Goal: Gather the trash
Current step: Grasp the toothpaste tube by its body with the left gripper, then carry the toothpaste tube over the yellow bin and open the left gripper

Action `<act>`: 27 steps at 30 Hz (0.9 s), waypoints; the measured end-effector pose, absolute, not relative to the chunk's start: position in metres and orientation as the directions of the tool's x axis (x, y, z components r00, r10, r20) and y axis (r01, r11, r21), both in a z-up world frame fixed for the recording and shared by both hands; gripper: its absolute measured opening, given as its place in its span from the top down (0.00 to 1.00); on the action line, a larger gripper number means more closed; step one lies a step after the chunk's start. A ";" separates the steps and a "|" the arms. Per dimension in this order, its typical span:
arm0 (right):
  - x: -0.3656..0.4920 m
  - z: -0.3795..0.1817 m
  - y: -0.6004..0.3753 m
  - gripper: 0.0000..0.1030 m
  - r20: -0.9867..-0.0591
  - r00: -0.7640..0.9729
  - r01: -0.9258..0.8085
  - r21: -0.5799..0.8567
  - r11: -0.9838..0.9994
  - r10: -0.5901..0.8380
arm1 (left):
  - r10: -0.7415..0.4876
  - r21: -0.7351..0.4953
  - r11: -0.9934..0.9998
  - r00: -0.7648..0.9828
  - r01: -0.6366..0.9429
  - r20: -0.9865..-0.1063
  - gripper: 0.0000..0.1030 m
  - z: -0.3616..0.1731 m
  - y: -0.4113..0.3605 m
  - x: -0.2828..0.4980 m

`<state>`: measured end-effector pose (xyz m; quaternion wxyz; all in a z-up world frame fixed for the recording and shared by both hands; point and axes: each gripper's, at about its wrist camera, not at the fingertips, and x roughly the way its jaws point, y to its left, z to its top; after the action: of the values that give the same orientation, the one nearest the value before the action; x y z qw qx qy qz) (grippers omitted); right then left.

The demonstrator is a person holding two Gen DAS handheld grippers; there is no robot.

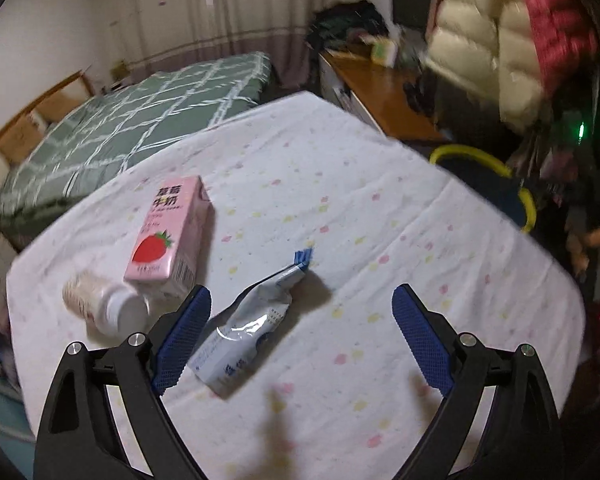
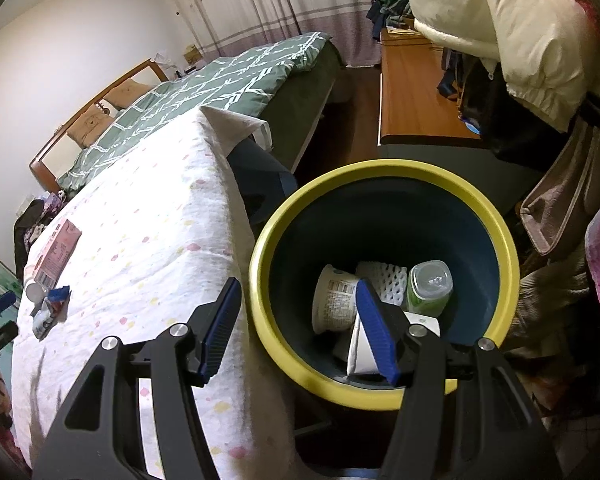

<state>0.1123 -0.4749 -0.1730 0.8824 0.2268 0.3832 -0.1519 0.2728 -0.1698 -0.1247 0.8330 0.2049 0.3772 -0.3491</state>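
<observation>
The left hand-held gripper (image 1: 302,300) hangs over the tabletop (image 1: 380,208), which is covered in a white spotted cloth, with its jaws spread wide and nothing between the pads. Just beyond its left finger lies a crumpled silver-white pouch (image 1: 244,332) with a blue cap. To the left of that lies a pink strawberry milk carton (image 1: 168,232), with a small white-capped bottle (image 1: 104,304) on its side touching the carton's near end. The right hand-held gripper (image 2: 298,304) is half open and empty, poised over the near rim of a yellow-rimmed blue bin (image 2: 260,248) standing just right of the tabletop. Inside lie a paper cup (image 2: 334,300), foam netting (image 2: 384,280), a green bottle (image 2: 428,288) and a white carton (image 2: 362,352).
</observation>
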 end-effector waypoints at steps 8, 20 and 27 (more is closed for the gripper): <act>0.108 -0.174 -0.481 0.45 -0.750 0.653 0.457 0.285 0.843 -0.100 | -0.392 0.135 0.575 0.416 0.807 -0.820 0.21 -0.149 -0.183 0.303; 0.112 -0.181 -0.479 0.44 -0.760 0.646 0.448 0.300 0.843 -0.073 | -0.408 0.021 0.561 0.299 0.827 -0.863 0.54 -0.168 -0.166 0.315; 0.105 -0.179 -0.480 0.44 -0.747 0.663 0.437 0.321 0.840 -0.059 | -0.376 0.066 0.623 0.372 0.779 -0.848 0.67 -0.164 -0.173 0.290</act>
<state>0.1047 -0.4798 -0.1789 0.8782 0.2451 0.3857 -0.1413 0.2901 -0.1726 -0.1636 0.7939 0.2366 0.4257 -0.3640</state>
